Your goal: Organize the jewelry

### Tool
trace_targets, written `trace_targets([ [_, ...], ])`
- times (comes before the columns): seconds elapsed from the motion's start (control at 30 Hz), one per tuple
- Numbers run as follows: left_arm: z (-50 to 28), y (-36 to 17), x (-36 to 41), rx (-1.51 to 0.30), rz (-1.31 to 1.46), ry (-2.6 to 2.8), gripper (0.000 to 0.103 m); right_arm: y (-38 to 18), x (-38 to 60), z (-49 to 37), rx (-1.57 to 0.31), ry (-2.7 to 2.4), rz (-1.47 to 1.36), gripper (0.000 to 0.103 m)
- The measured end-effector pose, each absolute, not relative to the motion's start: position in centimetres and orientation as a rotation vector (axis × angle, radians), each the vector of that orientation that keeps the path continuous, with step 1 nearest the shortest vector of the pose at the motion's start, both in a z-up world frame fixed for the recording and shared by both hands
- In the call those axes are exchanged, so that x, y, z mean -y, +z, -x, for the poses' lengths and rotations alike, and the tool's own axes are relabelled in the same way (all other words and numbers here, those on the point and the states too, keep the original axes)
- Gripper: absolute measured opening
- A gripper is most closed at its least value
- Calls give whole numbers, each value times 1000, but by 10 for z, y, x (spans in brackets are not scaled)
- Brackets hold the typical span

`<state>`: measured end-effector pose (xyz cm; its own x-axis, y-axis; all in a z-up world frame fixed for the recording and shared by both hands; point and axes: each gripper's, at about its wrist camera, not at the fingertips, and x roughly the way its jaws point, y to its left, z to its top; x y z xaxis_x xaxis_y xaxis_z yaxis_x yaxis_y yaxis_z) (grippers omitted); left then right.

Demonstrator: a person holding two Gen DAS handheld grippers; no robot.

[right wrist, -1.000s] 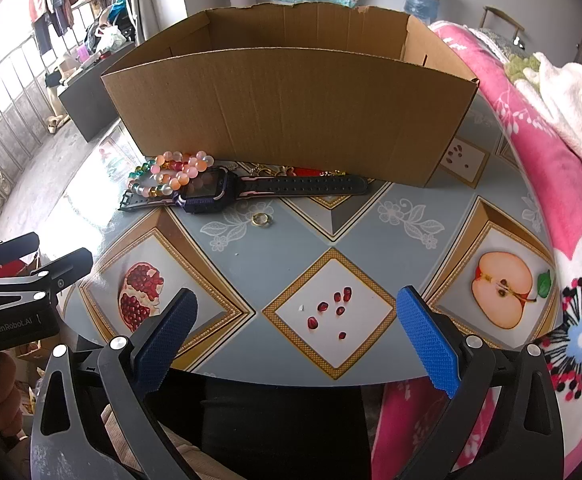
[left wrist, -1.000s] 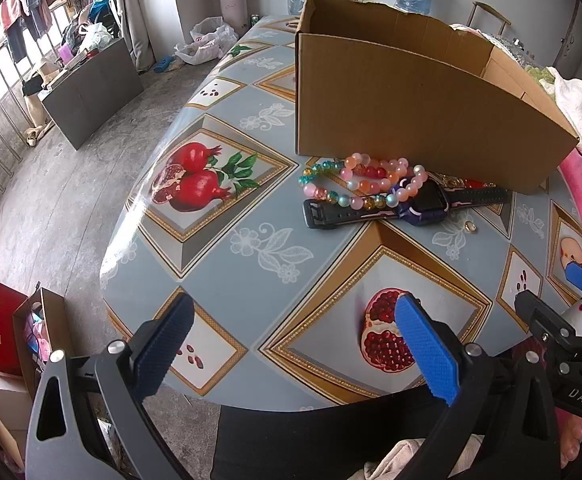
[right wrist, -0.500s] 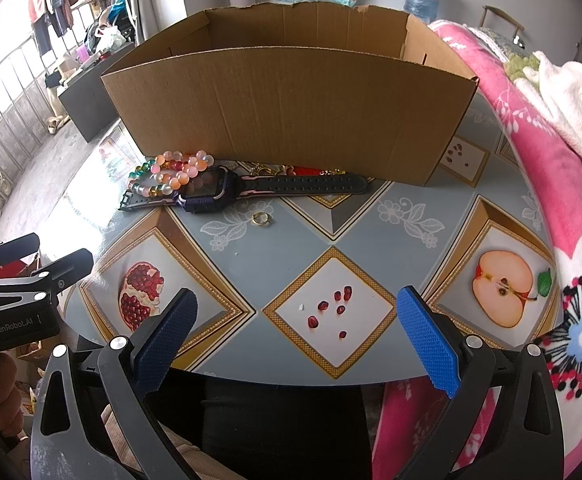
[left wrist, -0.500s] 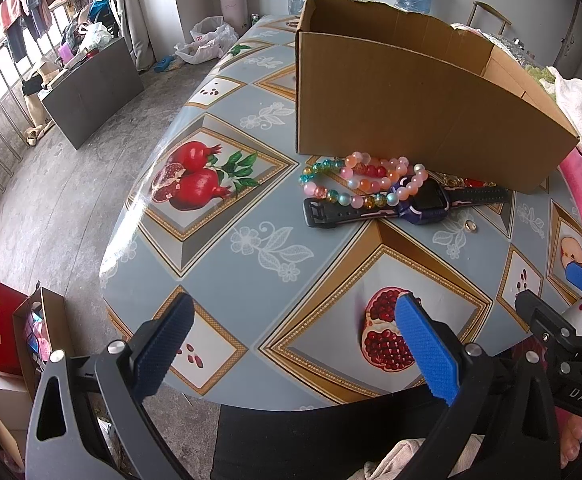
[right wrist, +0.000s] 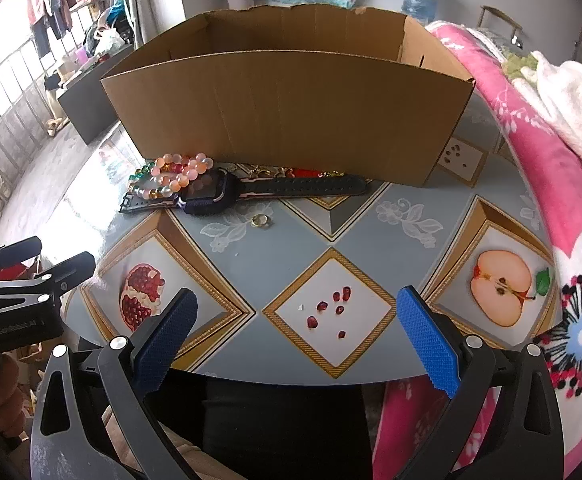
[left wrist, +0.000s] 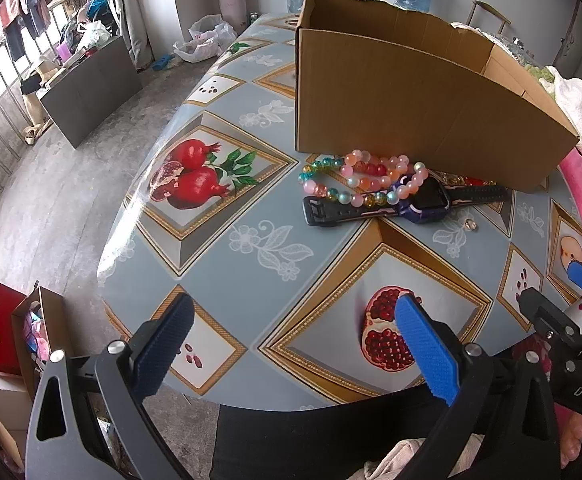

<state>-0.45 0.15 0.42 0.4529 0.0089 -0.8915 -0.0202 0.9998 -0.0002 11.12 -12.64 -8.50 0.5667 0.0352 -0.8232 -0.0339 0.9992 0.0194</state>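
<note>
Both grippers hover at the near edge of the table (right wrist: 371,208), which is covered with a fruit-patterned cloth. The left gripper (left wrist: 291,340) has its blue-padded fingers spread wide with nothing between them. The right gripper (right wrist: 297,334) is in the same condition: fingers spread wide, holding nothing.

In the right wrist view, the jewelry lies in a group at about 11 o'clock from the right gripper, well apart from it. A dark wristwatch (right wrist: 211,196) lies flat with its strap extended along the front wall of the cardboard box (right wrist: 291,116). A cluster of beaded bracelets (right wrist: 171,178), pink, orange and teal, rests against the watch on its 9 o'clock side, partly overlapping the strap. A small gold ring (right wrist: 260,221) lies alone on the cloth just beside the watch, at 6 o'clock from the strap. Red and gold pieces (right wrist: 303,171) are partly hidden between the strap and the box wall; their type cannot be determined.

The box stands open-topped at 12 o'clock; its floor is out of sight. A pink floral blanket (right wrist: 551,200) lies at 3 o'clock.
</note>
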Motion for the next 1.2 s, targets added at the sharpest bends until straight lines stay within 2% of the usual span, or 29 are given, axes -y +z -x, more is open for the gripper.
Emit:
trace_targets([
  [0.47, -17, -23, -13, -1161, 12, 30, 99, -100, 138, -127, -1002, 3, -30, 96],
  [1.0, -38, -36, -5, -1119, -124, 29, 99, -119, 148, -150, -1017, -21, 36, 96],
  [1.2, -41, -40, -21, -1148, -18, -13, 99, -110, 155, -151, -965, 27, 17, 96],
])
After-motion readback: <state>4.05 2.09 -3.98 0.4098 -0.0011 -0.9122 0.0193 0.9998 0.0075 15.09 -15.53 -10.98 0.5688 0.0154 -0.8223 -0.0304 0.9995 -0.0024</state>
